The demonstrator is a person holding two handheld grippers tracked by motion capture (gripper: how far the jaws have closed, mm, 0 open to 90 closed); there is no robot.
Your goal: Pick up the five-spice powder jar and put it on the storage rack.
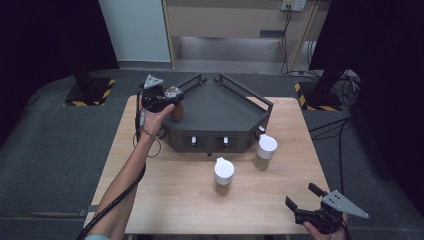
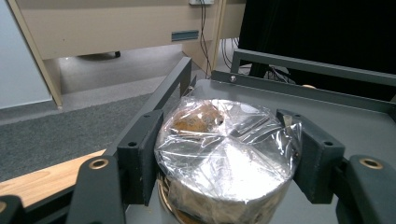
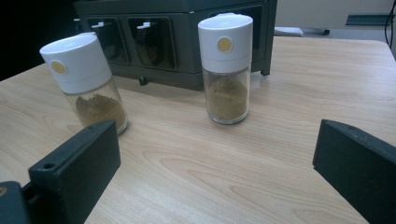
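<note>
**Wrapped jar gripped at rack's left corner**

Wooden table (image 1: 165,200) is carrying a dark rack (image 1: 220,117); from above we are seeing the left gripper (image 1: 167,100) clamping a foil-topped jar (image 1: 176,111) there. Its own view is showing both pads pressing the jar (image 2: 224,163). Right gripper (image 3: 215,172) is standing open, facing two spice shakers (image 3: 225,70).

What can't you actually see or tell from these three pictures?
- Wrapped jar: in the left gripper view its base runs off the bottom edge; crinkled film glare hides the contents.
- Same jar in the high view: the left hand-held gripper and hand cover most of it.
- Rack front windows: too dark to see inside.
- Right hand-held gripper: the bottom edge cuts off the hand.
- Spice jars: no readable label.
</note>
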